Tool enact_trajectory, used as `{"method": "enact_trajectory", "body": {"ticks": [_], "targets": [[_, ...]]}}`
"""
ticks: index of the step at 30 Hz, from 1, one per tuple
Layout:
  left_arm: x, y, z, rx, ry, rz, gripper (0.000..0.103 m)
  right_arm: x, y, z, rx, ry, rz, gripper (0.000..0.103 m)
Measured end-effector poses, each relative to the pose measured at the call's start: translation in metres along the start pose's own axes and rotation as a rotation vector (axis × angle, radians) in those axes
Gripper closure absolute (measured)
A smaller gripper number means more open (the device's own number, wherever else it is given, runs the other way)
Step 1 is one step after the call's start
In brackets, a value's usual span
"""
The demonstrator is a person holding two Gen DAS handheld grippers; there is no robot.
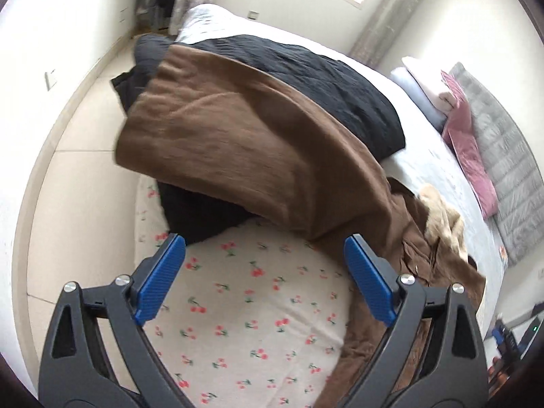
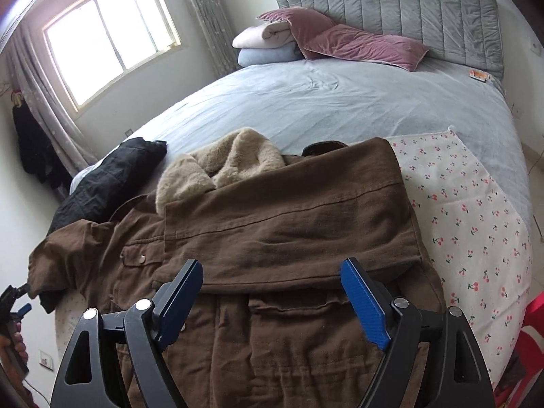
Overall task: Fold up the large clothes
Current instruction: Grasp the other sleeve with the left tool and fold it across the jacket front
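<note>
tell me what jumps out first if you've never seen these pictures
A big brown coat sprawls across the near end of the bed, one side folded over, its cream fleece lining showing at the collar. A black jacket lies left of it, and a cherry-print cloth lies underneath.

Coat [image 2: 272, 224] lies on bed [image 2: 340, 102]; pillows [image 2: 340, 44] behind it.

Landmark: the brown coat [image 2: 289, 224], spread across the foot end of the bed. Beyond its fleece collar [image 2: 224, 163] the grey sheet [image 2: 323, 102] lies bare up to the pillows [image 2: 323, 37] stacked at the headboard [image 2: 391, 0]; passage open there. To the coat's right, the cherry-print cloth [image 2: 469, 210] lies flat and unobstructed. To its left, a black quilted garment [image 2: 102, 180] is heaped against the coat, blocking that side.
</note>
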State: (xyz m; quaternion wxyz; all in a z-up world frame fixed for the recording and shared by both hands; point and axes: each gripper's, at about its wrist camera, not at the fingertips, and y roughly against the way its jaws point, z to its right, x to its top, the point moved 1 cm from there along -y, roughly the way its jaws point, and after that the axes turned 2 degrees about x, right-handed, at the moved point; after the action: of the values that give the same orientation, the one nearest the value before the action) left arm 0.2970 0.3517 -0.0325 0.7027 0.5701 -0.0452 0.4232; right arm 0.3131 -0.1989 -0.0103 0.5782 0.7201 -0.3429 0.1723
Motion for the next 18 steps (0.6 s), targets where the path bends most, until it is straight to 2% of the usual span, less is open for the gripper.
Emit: {"method": "enact_trajectory", "body": {"ticks": [4, 7, 10, 11, 12, 13, 14, 15, 18], "targets": [[0.012, -0.012, -0.050, -0.043, 0.158, 0.014, 0.008, -0.003, -0.017, 0.003, -0.016, -0.009, -0.051, 0.018], [0.017, -0.026, -0.068, -0.104, 0.240, 0.018, 0.011, -0.007, -0.023, 0.003, -0.022, -0.013, -0.066, 0.018], [0.023, -0.035, -0.077, -0.135, 0.292, 0.051, 0.026, -0.009, -0.025, 0.002, -0.025, -0.002, -0.071, 0.018], [0.025, -0.038, -0.080, -0.142, 0.306, 0.065, 0.038, -0.009, -0.025, 0.002, -0.027, -0.001, -0.072, 0.018], [0.028, -0.040, -0.082, -0.146, 0.321, 0.077, 0.054, -0.010, -0.026, 0.002, -0.027, 0.000, -0.073, 0.018], [0.030, -0.041, -0.082, -0.134, 0.331, 0.084, 0.063, -0.010, -0.026, 0.002, -0.026, -0.001, -0.075, 0.018], [0.033, -0.039, -0.081, -0.119, 0.330, 0.107, 0.088, -0.011, -0.027, 0.002, -0.026, -0.001, -0.078, 0.018], [0.037, -0.034, -0.077, -0.115, 0.313, 0.139, 0.094, -0.011, -0.028, 0.002, -0.027, -0.001, -0.080, 0.018], [0.046, -0.001, -0.047, -0.149, 0.218, 0.261, 0.095, -0.010, -0.027, 0.005, -0.035, -0.008, -0.074, 0.018]]}}
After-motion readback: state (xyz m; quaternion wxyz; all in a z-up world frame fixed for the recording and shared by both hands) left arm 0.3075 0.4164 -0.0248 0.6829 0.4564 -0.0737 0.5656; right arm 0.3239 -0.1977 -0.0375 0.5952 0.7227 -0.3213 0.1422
